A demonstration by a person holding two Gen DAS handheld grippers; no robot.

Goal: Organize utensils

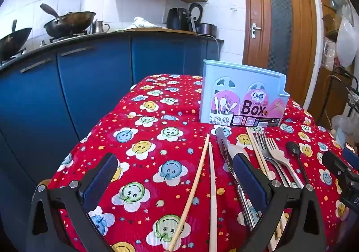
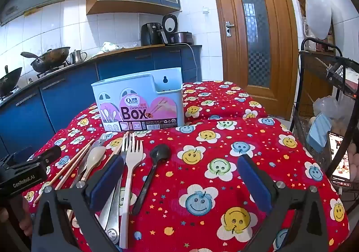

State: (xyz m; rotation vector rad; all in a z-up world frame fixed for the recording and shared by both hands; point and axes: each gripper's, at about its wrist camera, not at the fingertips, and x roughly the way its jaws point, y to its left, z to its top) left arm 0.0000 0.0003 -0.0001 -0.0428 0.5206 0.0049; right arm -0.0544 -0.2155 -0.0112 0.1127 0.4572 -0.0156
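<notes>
Label "Qinar CHOPSTICKS Box" on one pale blue plastic utensil holder (image 2: 139, 99); one black plastic spoon (image 2: 154, 166); left gripper (image 1: 175, 182) and right gripper (image 2: 179, 180) jaws wide, empty.

One light-blue utensil box (image 2: 139, 99), standing on the desk (image 2: 224, 140). Loose chopsticks: at least four, two lying apart at left (image 1: 197, 184) and others partly hidden among the cutlery (image 1: 258, 151). Forks: two visible, one white (image 2: 132, 162) and one metal (image 2: 125, 142). Spoons: one black (image 2: 157, 157) and one beige (image 2: 94, 157). One metal utensil (image 1: 222, 142) of unclear type. The overlapping pile hides any further pieces.
</notes>
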